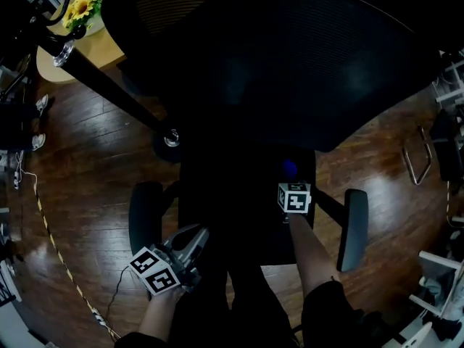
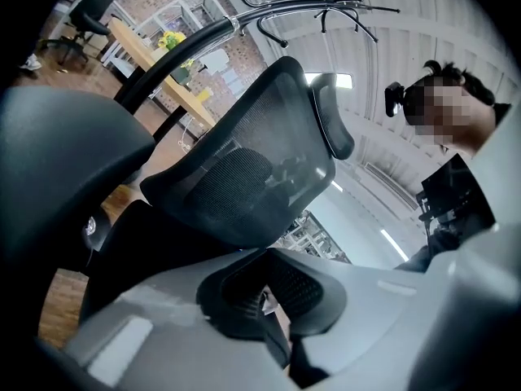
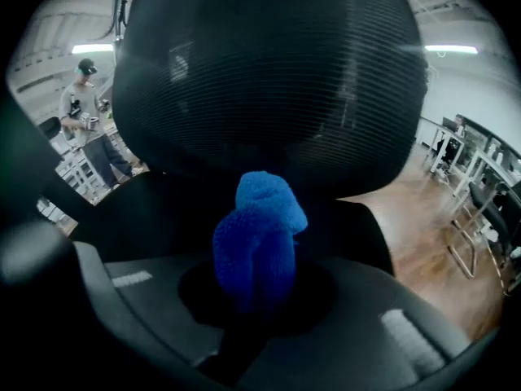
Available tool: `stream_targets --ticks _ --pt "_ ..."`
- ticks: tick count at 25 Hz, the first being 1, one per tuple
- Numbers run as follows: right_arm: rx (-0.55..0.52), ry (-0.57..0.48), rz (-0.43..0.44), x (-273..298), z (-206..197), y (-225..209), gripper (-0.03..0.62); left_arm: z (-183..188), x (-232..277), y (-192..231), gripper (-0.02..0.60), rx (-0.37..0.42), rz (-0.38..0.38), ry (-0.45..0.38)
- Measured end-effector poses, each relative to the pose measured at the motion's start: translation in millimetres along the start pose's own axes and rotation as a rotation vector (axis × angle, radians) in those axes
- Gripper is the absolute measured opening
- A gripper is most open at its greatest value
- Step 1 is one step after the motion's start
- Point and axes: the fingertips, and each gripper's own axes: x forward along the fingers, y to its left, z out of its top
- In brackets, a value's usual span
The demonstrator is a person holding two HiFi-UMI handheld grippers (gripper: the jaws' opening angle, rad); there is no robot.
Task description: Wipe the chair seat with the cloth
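Note:
A black office chair fills the head view, its mesh back [image 1: 290, 56] at the top and its dark seat [image 1: 239, 209] below it. My right gripper [image 1: 290, 178] is over the seat's right part, shut on a bunched blue cloth [image 1: 290, 168]. In the right gripper view the cloth [image 3: 260, 235] sticks up from between the jaws of that gripper [image 3: 259, 287], in front of the chair back [image 3: 269, 80]. My left gripper [image 1: 197, 239] is at the seat's front left corner, off the seat. It [image 2: 269, 259] points up at the chair back [image 2: 260, 161], jaws together and holding nothing.
Armrests [image 1: 145, 212] [image 1: 355, 227] flank the seat. A black pole [image 1: 109, 82] slants across the wooden floor at upper left, by a round table with sunflowers [image 1: 83, 6]. A cable [image 1: 65, 267] runs along the floor at left. Desks [image 3: 480, 169] and a standing person [image 3: 81, 104] are in the background.

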Motion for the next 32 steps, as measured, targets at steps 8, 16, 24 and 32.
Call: stream_targets --ticks 8,16,24,32 --pt "0.020 -0.023 -0.088 -30 -5 -67 0.035 -3 4 -6 -0.009 0.016 -0.001 0.029" --pt "0.010 -0.059 0.107 -30 10 24 0.035 -7 -5 -15 -0.009 0.011 -0.008 0.010" --pt "-0.100 -0.009 0.419 -8 11 214 0.035 5 -31 -12 -0.009 -0.002 0.022 -0.083" --pt "-0.139 0.025 0.562 -3 -6 312 0.037 4 -49 -13 -0.009 0.001 0.027 -0.131"
